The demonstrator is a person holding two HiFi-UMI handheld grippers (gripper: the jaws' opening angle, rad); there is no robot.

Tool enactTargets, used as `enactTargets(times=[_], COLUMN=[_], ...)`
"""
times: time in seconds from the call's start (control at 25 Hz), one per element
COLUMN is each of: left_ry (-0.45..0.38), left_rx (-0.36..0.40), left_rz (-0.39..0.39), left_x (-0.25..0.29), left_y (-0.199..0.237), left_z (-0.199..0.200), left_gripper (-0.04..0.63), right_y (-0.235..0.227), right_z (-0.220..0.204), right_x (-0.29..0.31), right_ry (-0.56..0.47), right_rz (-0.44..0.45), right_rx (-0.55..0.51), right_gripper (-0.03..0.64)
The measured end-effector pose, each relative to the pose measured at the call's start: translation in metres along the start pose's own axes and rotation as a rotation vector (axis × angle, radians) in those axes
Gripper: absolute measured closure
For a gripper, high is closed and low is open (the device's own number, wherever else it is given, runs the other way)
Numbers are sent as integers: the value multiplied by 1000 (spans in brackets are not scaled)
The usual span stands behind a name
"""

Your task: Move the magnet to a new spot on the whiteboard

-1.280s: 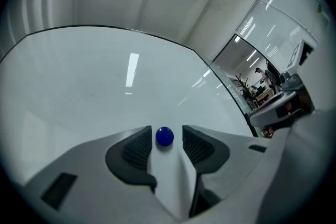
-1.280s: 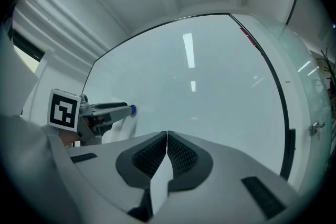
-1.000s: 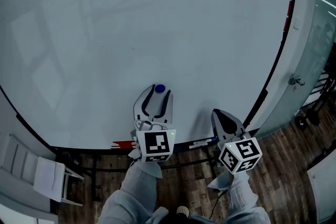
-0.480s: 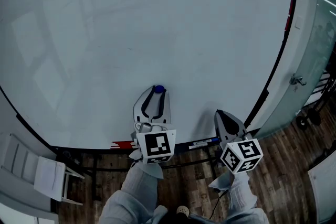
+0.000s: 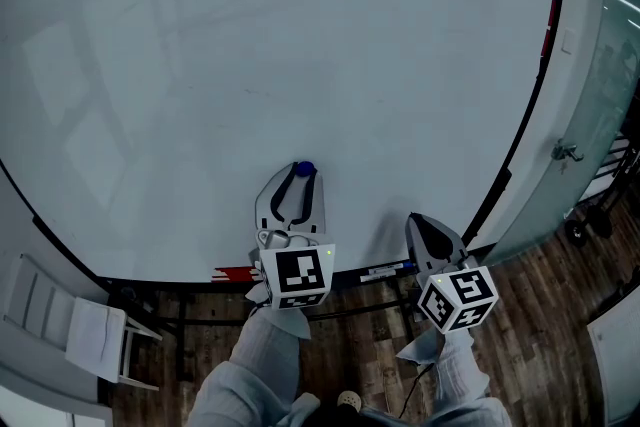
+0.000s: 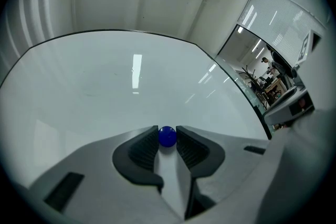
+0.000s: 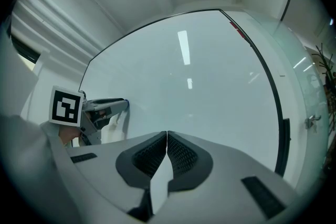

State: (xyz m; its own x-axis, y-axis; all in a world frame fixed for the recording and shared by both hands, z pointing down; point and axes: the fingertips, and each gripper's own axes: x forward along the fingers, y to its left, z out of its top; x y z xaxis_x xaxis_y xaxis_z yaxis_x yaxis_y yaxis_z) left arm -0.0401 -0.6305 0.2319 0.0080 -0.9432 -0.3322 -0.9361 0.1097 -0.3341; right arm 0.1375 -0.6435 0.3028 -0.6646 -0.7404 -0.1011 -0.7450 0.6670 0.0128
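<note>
Left tongs (image 6: 167, 132) narrowed, now pinching blue magnet (image 6: 167, 137) on whiteboard (image 5: 300, 35); right tongs (image 7: 167, 136) pressed together

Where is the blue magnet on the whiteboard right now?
In the head view, the blue magnet sits low on the whiteboard, gripped between the jaws of the left hand-held gripper.
</note>
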Motion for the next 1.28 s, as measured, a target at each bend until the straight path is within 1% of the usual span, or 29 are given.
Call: enactTargets(times=[0.24, 0.28, 0.32, 0.56, 0.8, 1.0, 1.28], left_ry=[-21, -20, -18, 15, -5, -35, -64], left_rx=[0, -4, -11, -45, -40, -44, -66], left_rz=[-34, -37, -40, -58, -103, -164, -267], left_x=[-20, -25, -30, -44, -46, -39, -28], left_y=[-8, -9, -10, -12, -21, -46, -97], left_z=[9, 7, 6, -12, -7, 3, 14], left_gripper=[493, 504, 531, 538, 540, 540, 541], right_y=[-1, -1, -1, 6, 11, -1, -31], right_z=[-2, -3, -4, -11, -13, -13, -10], right_x=[-11, -13, -15, -22, -26, -40, -74], right_ry=[2, 3, 5, 25, 29, 34, 34], right_rz=[-22, -26, -29, -40, -50, -91, -182], right_rx=[9, 10, 11, 19, 19, 13, 4], right_gripper=[589, 589, 589, 589, 589, 589, 589])
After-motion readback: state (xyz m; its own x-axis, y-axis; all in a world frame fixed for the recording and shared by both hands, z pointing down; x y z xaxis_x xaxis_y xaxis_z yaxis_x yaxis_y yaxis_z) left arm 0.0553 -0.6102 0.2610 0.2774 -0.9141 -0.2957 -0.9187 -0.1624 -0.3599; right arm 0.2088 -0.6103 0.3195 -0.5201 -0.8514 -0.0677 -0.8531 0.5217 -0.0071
